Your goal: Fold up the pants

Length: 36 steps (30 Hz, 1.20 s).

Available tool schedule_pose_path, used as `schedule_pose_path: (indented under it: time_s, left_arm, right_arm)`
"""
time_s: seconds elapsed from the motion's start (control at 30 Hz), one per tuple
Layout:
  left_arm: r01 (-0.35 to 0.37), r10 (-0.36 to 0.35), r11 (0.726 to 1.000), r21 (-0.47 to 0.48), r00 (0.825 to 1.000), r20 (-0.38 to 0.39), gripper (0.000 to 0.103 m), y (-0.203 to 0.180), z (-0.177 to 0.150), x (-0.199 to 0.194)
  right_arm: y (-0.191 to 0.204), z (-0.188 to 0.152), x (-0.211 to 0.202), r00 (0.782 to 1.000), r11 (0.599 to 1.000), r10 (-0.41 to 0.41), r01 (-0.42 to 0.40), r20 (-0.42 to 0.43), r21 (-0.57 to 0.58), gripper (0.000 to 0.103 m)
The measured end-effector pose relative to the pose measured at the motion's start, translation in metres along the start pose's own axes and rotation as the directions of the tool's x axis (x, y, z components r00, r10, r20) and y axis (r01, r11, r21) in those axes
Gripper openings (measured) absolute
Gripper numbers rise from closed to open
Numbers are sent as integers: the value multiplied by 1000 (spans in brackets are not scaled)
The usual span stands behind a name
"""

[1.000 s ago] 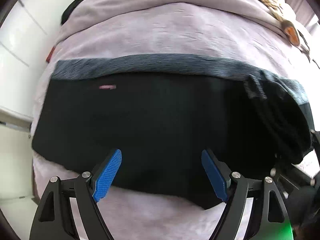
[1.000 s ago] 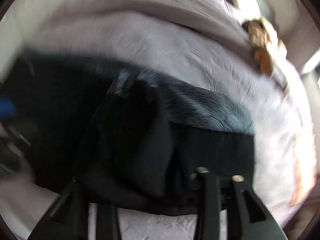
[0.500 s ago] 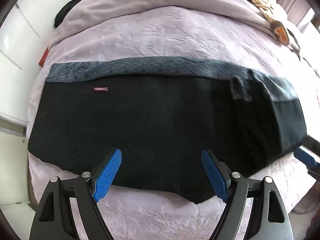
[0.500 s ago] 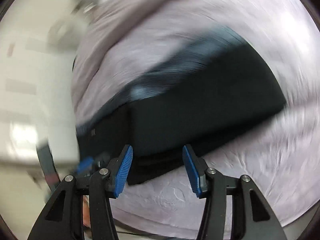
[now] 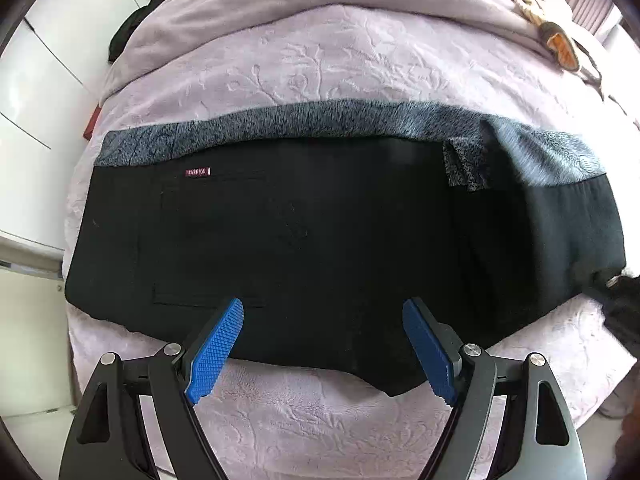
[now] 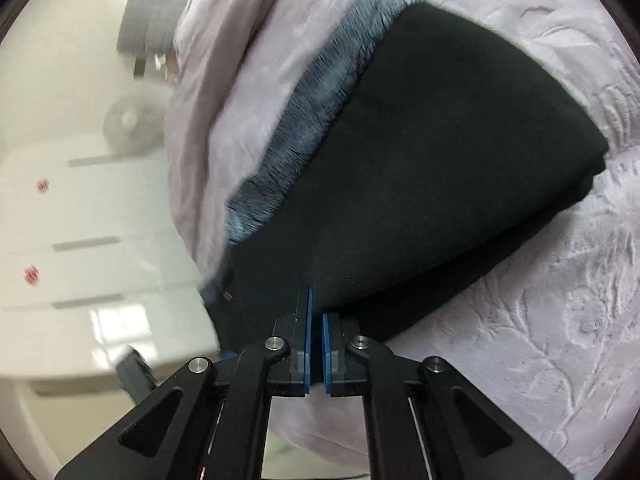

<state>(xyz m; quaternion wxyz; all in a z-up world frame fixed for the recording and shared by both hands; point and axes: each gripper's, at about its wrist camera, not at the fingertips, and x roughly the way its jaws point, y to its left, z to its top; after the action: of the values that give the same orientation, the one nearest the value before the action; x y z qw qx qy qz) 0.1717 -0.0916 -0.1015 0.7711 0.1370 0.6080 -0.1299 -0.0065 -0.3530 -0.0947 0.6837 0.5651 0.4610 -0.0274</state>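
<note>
Black pants (image 5: 312, 240) with a grey fleece lining edge lie flat across a lilac bedspread (image 5: 320, 64), their right end folded over. A small red label (image 5: 197, 172) sits near their far left. My left gripper (image 5: 324, 344) is open above the pants' near edge, holding nothing. In the right wrist view the pants (image 6: 420, 168) fill the middle, and my right gripper (image 6: 316, 336) is shut with its blue pads nearly together at the near edge of the black cloth. Whether cloth is pinched between them I cannot tell. The right gripper's body shows at the left view's right edge (image 5: 620, 300).
A brown and orange item (image 5: 552, 32) lies at the bed's far right. White cupboards (image 5: 36, 80) stand left of the bed. A dark garment (image 5: 132, 32) lies at the far left corner. White drawers (image 6: 80, 240) and a fan (image 6: 128, 120) show beside the bed.
My right gripper let go of the folded-over pant end, swung around to the pants' right side, and went from open to shut at the cloth edge. My left gripper rose slightly and stayed open.
</note>
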Motion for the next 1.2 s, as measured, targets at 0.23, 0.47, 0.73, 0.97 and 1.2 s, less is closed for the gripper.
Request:
schedule_pose_path:
  time_s: [0.23,0.47,0.73,0.97,1.2]
  left_arm:
    - [31,-32,999,30,999,40,83,-29,16,-22]
    - [114,-123,989,96,987,99,83,-88,51,-44]
    - [81,-90,986,143,994,55,83,-149,74,0]
    - [55,-56,997,56,998,15,83,-130,76,22]
    - [38,-37,999,39,999,-12,98,-122,61,46]
  right_arm:
    - [-15,5,22,994,998,-59,58,-92,-8,12]
    - [38,10,-50,989,938,-135,110,-54,-328,30]
    - [18,125,-58,936,883,-327,352,131,-310,30]
    - [-40,185,-26,994,989,-74,62,-84,-135,29]
    - [-14,173,-6,948,892,-318,290,-25,-345,52]
